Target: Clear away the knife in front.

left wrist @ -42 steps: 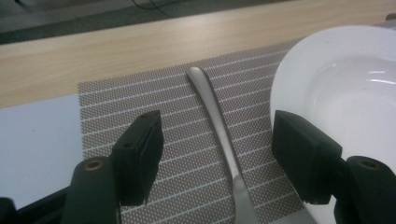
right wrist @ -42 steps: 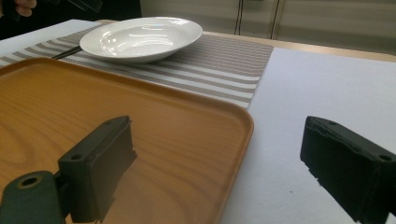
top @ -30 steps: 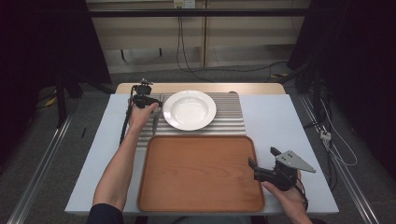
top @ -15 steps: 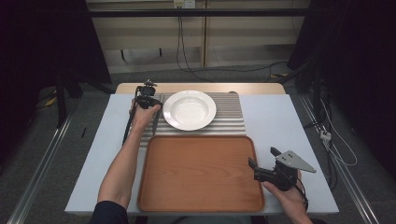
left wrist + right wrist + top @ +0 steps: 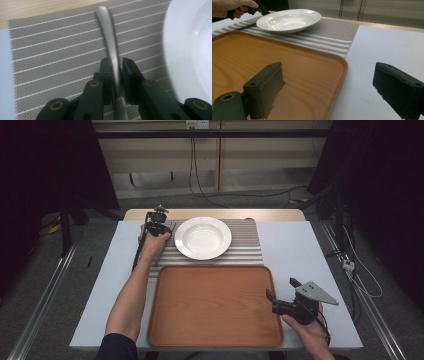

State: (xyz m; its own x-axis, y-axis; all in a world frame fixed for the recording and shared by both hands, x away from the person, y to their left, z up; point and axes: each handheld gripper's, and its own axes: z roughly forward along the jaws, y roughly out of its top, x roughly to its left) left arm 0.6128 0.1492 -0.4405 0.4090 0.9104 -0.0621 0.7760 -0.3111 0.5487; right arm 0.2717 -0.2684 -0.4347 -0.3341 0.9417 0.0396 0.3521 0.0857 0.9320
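We clamp the left gripper (image 5: 116,75) on a metal handle (image 5: 110,47) beside the plate (image 5: 192,50); our right gripper (image 5: 329,87) gapes over the tray (image 5: 287,70) edge; no writing readable

No legible text, labels, brand marks or numbers on any surface (checked the high view and both gripper views). Wall fittings at the far end are too small to read.

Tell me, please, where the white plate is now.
In the high view the white plate sits on the striped placemat at the table's far side, just beyond the wooden tray, with the left claw beside it.
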